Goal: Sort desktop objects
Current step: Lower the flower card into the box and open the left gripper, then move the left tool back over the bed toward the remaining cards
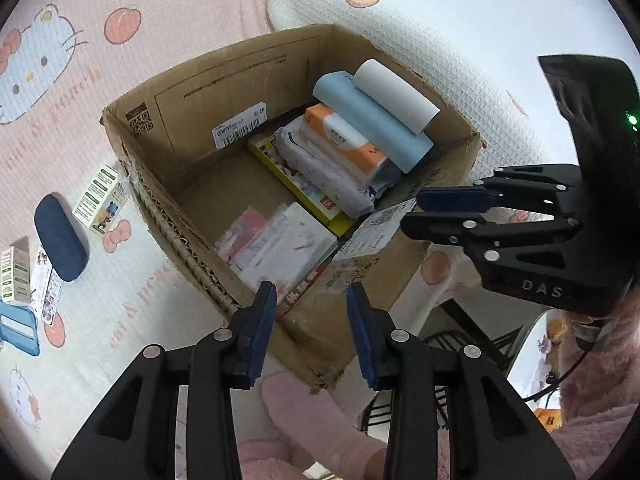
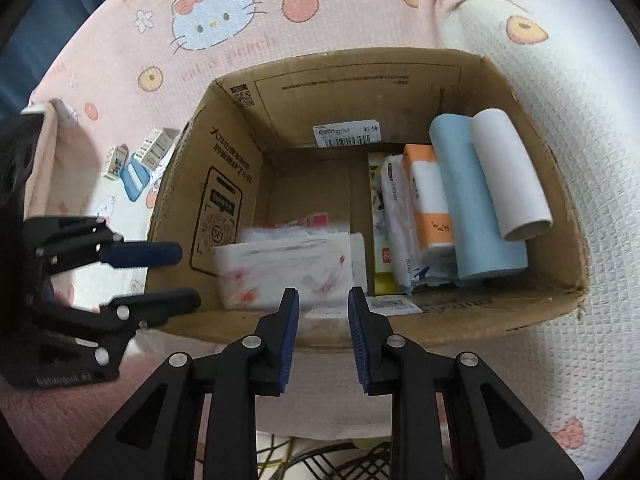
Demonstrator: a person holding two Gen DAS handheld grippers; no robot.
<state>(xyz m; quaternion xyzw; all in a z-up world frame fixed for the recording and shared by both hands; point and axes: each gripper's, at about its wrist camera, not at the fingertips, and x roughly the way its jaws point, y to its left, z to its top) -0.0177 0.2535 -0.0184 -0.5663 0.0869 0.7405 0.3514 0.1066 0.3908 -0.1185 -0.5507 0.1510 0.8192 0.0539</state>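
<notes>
Two handheld grippers are held above an open cardboard box [image 2: 400, 92] on a cartoon-print cloth. The left gripper [image 1: 311, 312] is parted and empty; the right gripper [image 2: 323, 320] is narrowly parted, nothing gripped. Inside the box, a white roll [image 2: 510, 176] and blue roll [image 2: 472, 200] are stacked on tissue packs [image 2: 430, 196] — light, soft, easily crushed. Outside, a navy glasses case [image 1: 60, 238] and a small carton [image 1: 102, 200] are left — probably rigid, best pinched across the narrow sides.
</notes>
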